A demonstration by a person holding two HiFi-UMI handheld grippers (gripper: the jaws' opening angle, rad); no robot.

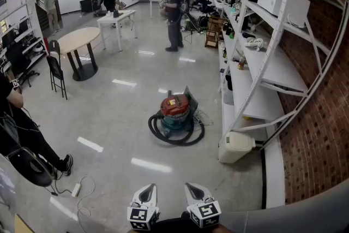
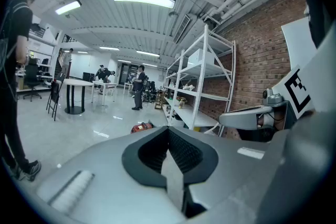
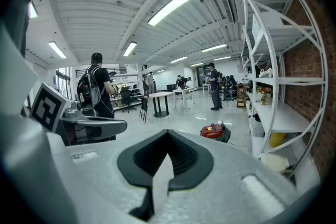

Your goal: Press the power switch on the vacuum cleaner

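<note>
Vacuum cleaner [image 1: 175, 112] is on the floor [image 1: 120, 117], mid-room, well ahead of me. Red lid, teal body, black hose [image 1: 163, 132] coiled round its base. It sits just left of the white shelving rack [image 1: 271, 71] that runs along the brick wall [image 1: 322, 139]. A white bin [image 1: 235, 147] is at the rack's foot, near the vacuum cleaner but not touching it. Power switch is too small to pick out from here.

My left gripper [image 1: 147, 189] and right gripper [image 1: 194, 188] are side by side at the bottom edge of the head view. Both point toward the vacuum cleaner and are well apart from it.

Left gripper view: my left fingers [image 2: 185, 152] are pressed together, nothing between them. Right gripper view: same for my right fingers [image 3: 184, 157], tips meeting, nothing held. The vacuum cleaner shows small beyond the tips in both gripper views.

Other stuff: round desk [image 1: 79, 40] far left with a black chair [image 1: 56, 75] beside it. One person standing [image 1: 174, 13] at the back of the room, another seated [image 1: 24, 128] at the left edge. Power strip [image 1: 76, 189] with its cable on the floor near that seat.
</note>
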